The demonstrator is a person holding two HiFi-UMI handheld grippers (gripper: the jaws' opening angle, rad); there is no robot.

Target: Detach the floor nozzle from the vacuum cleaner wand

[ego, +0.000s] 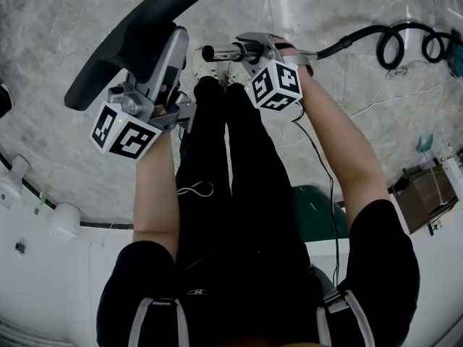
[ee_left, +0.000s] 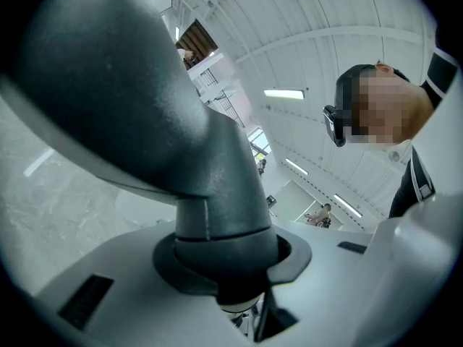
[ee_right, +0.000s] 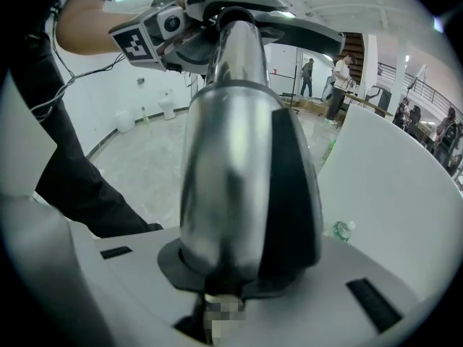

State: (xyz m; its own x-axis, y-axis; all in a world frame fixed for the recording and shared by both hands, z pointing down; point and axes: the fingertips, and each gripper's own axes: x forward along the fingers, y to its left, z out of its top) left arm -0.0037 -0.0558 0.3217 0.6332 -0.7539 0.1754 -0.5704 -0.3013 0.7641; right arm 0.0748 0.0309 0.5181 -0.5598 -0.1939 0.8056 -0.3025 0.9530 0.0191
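Note:
My left gripper [ego: 163, 58] is shut on the neck of the dark grey floor nozzle [ego: 137, 38], which is lifted off the floor and tilts up to the right. In the left gripper view that neck [ee_left: 217, 215] fills the space between the jaws of the left gripper [ee_left: 231, 273]. My right gripper [ego: 244, 52] is shut on the silver wand [ego: 226, 51]. In the right gripper view the wand [ee_right: 239, 157] runs from the right gripper [ee_right: 235, 270] up to the left gripper [ee_right: 184, 24]. The joint between wand and nozzle is hidden there.
A black hose [ego: 391, 42] coils on the marble floor at the upper right. The person's legs and shoes [ego: 206, 63] are right below the grippers. A cardboard box [ego: 427, 194] stands at the right, white fittings [ego: 65, 219] at the left. A water bottle [ee_right: 340, 230] lies on the floor.

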